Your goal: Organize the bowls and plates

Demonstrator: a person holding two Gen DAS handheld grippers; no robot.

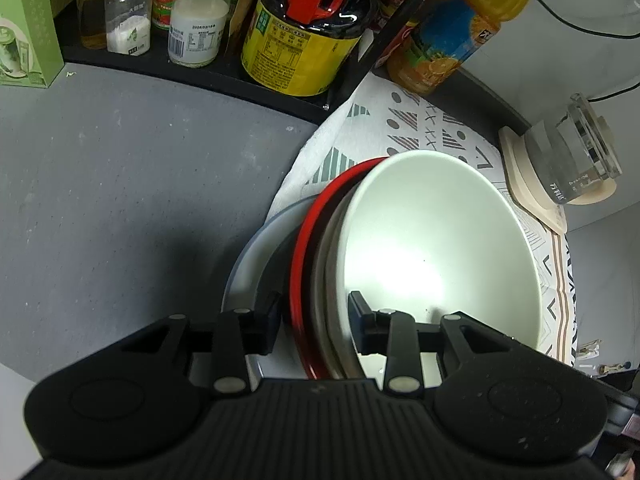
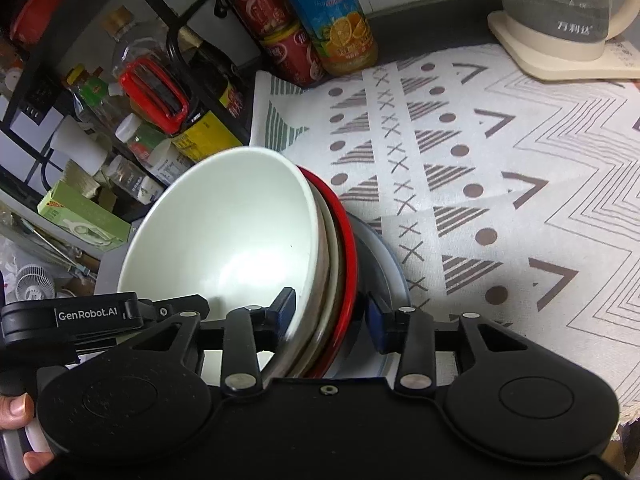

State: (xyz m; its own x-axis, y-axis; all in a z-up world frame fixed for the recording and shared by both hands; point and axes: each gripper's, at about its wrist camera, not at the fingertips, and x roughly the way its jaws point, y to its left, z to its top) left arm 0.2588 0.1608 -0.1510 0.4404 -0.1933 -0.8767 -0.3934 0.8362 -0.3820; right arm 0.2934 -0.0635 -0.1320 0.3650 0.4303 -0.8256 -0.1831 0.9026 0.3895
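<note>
Left tongs (image 1: 314,326): clamped across the near rims of the nested stack, one pad outside the red bowl (image 1: 298,264), the other inside the white bowl (image 1: 436,240).
Right tongs (image 2: 330,316): straddling the same rims from the other side; left pad inside the white bowl (image 2: 228,232), right pad standing just off the red bowl (image 2: 346,240). Parted, not pressing.
Stack: white bowl in a beige one (image 1: 322,264), that in the red one, all leaning on a grey plate (image 1: 246,252) at 9 o'clock in the left view. It sits at the edge of the patterned cloth (image 2: 500,168) on the counter (image 1: 120,184).
Beyond: kettle (image 2: 560,12) at 1 o'clock, bottles on the rack (image 1: 296,36) at 12.
Risk: one clamp alone carries the tilted stack; smooth glazed rims could slide, bowls could un-nest and tip onto the plate.
Risk two: a sideways lurch would knock the bottles.
</note>
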